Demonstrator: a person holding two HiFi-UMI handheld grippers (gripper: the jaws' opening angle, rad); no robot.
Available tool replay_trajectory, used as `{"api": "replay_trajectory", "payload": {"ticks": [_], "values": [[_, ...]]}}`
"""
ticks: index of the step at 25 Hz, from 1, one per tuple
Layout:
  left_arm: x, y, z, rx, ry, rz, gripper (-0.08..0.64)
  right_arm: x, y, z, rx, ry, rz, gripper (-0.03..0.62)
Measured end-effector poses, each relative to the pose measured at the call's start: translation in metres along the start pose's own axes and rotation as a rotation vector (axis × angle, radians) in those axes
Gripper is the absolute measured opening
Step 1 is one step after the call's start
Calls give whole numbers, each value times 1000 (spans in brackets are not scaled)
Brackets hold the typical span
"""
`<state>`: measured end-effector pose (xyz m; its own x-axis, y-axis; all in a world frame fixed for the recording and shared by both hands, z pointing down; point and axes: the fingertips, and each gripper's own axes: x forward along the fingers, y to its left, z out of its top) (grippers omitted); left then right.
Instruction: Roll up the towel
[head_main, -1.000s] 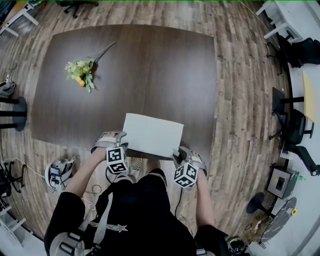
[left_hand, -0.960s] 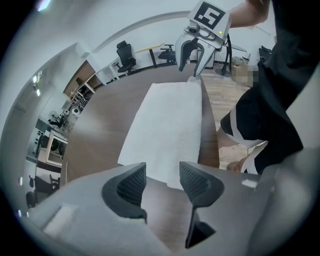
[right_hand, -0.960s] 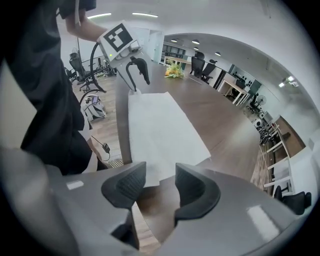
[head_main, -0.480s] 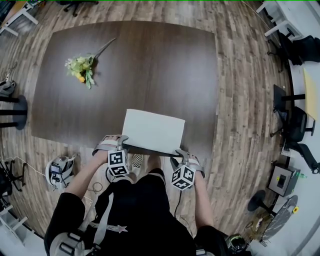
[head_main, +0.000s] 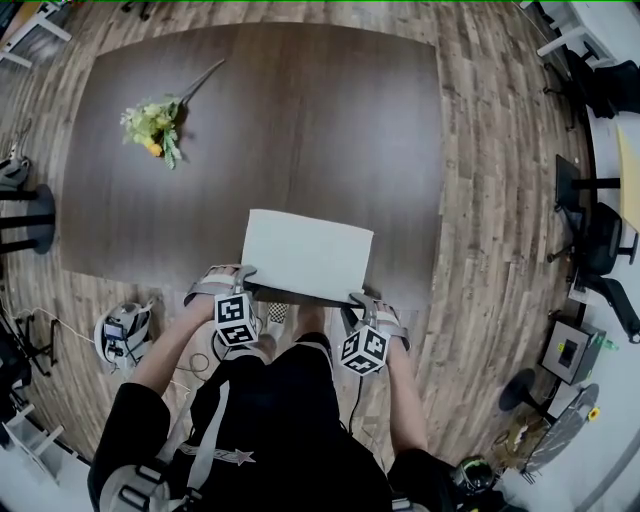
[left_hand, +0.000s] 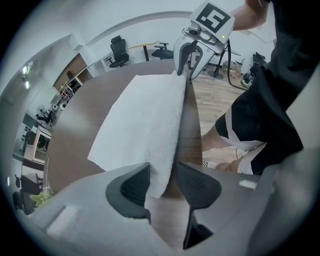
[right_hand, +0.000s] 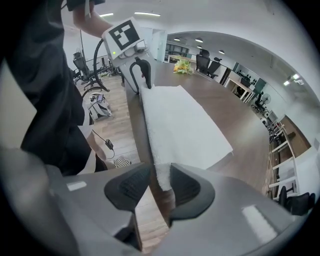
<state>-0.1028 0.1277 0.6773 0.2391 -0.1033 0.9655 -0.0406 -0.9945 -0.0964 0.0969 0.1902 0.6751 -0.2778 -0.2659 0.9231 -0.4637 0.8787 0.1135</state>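
Observation:
A white towel lies flat at the near edge of the dark wooden table. My left gripper stands at the towel's near left corner and my right gripper at its near right corner, both pointing steeply down. In the left gripper view the towel's corner hangs between the pads of the left gripper, with a gap still showing beside it. In the right gripper view the other corner sits between the pads of the right gripper, against one pad only. Both pairs of jaws have just been closing around the corners.
A bunch of yellow and green flowers lies at the table's far left. A small device with cables sits on the floor to my left. Office chairs and desks stand along the right wall.
Both grippers have come down and in onto the towel's near corners, and their jaws have narrowed. The towel lies where it was.

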Motion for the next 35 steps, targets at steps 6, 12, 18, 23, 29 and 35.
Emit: {"api": "replay_trajectory", "payload": {"ticks": [6, 12, 18, 23, 29, 35], "values": [[2, -1, 1, 21, 12, -13, 170, 1, -7, -1, -16, 0, -22, 101], [3, 2, 2, 50, 16, 29, 121, 1, -9, -2, -34, 3, -33, 77], [-2, -9, -5, 66, 33, 34, 78, -2, -1, -1, -56, 14, -15, 52], [-13, -33, -15, 63, 55, -56, 72, -8, 25, -2, -45, 31, 98, 49], [-15, -33, -15, 55, 65, -69, 72, -10, 29, 0, 0, 42, 139, 51], [-12, -30, -16, 22, 89, -129, 74, -17, 26, 5, 142, 24, 262, 52]]}}
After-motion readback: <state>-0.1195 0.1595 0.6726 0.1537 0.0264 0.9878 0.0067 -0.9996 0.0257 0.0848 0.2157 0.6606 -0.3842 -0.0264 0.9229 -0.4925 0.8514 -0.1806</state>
